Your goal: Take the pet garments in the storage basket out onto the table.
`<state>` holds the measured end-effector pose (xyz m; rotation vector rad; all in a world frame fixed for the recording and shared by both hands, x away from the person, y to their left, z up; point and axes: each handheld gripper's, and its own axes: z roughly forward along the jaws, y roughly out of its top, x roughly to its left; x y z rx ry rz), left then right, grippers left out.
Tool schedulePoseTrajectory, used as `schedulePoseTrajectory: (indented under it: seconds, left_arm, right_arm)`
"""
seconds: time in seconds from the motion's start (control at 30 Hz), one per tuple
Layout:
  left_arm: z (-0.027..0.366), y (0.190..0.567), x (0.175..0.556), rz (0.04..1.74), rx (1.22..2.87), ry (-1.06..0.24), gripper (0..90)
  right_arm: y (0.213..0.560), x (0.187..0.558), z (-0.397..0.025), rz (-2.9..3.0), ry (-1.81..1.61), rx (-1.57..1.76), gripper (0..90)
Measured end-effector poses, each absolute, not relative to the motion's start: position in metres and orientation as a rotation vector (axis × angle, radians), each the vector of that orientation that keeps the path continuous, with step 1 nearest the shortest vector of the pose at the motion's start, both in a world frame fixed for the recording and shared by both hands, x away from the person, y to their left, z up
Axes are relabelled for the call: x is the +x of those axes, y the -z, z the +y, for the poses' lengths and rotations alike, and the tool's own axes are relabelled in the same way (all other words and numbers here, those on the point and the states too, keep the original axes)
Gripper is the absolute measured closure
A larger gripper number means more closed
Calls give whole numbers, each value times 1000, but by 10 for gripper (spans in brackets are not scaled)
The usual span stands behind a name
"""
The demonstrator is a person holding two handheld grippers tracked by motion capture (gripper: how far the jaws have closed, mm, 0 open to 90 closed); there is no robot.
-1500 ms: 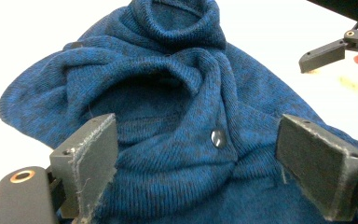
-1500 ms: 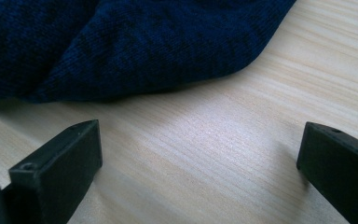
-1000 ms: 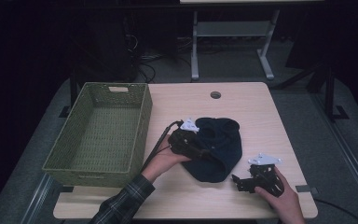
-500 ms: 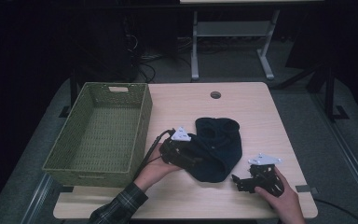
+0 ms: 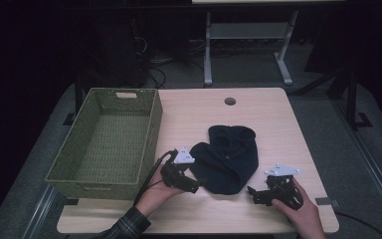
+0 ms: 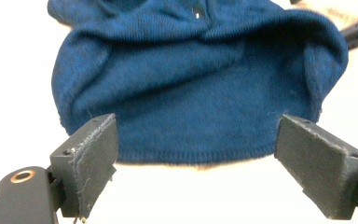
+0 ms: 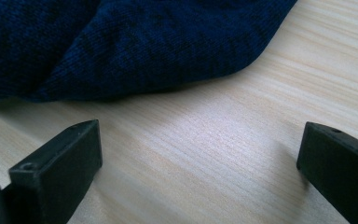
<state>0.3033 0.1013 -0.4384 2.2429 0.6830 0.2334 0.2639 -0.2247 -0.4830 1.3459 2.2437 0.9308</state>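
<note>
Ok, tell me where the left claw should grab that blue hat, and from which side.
Probably the stitched hem of the hat, from the basket side. In the left gripper view that edge lies flat on the table, facing the left claw, whose jaws stand open on either side of it. The rumpled crown behind looks harder to pinch.

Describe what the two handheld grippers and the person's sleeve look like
Both the left gripper and the right gripper are black, blocky tools, each topped by a grey three-cornered plate. Their jaws are flat, rectangular black pads; the left's look slightly fuzzy at the edges. A black cable loops from the left gripper. The left forearm wears a dark plaid sleeve; the right hand is bare.
</note>
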Motion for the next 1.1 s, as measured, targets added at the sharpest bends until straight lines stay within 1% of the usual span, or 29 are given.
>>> schedulePoseTrajectory:
  seconds: [0.17, 0.23, 0.6, 0.9, 1.1]
  left_arm:
    - [103, 448, 296, 691, 2275, -250, 131]
    - [102, 454, 294, 689, 2306, -287, 131]
    - [107, 470, 294, 719, 2344, -265, 130]
    - [116, 478, 288, 682, 2260, -287, 127]
    - [116, 478, 288, 685, 2259, -289, 128]
  right_arm:
    - [483, 264, -225, 2244, -930, 1346, 0]
    - [483, 264, -225, 2244, -930, 1346, 0]
    - [483, 264, -225, 2244, -930, 1345, 0]
    - [483, 264, -225, 2244, -931, 1345, 0]
    - [483, 264, -225, 2243, -930, 1346, 0]
